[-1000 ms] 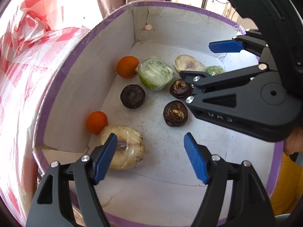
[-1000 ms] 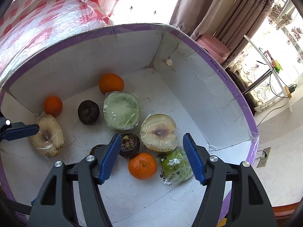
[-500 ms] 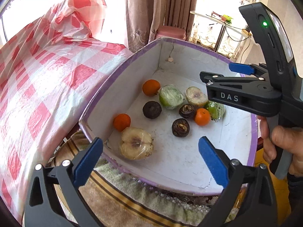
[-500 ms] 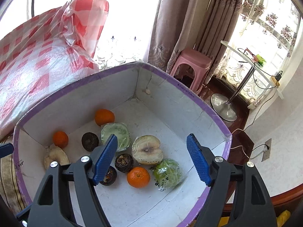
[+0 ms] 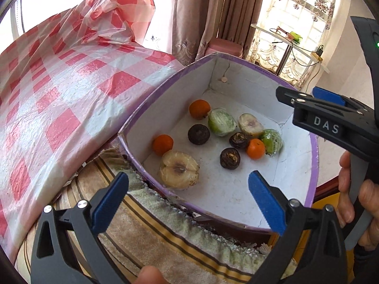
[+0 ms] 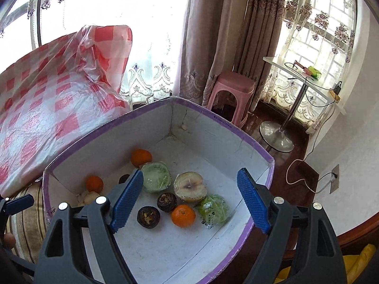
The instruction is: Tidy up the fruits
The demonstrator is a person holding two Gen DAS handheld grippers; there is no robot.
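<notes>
A white box with a purple rim (image 5: 313, 165) (image 6: 270, 165) holds the fruit. Inside lie three oranges (image 5: 255, 148) (image 6: 183, 215), three dark round fruits (image 5: 229, 158) (image 6: 148, 217), wrapped green halves (image 5: 221, 122) (image 6: 155, 176) and wrapped pale cut halves (image 5: 178, 169) (image 6: 191, 186). My left gripper (image 5: 187, 203) is open and empty, above the box's near edge. My right gripper (image 6: 189, 201) is open and empty, above the box; it also shows in the left wrist view (image 5: 327, 111).
A red-and-white checked plastic cloth (image 5: 59, 90) (image 6: 47, 99) covers the surface left of the box. A striped fringed fabric (image 5: 165, 232) lies under the box. A pink stool (image 6: 232, 94) and a small round table (image 6: 298, 71) stand by the curtains.
Both grippers have pulled up and back out of the box. They stayed open and empty. The fruit has not moved.
</notes>
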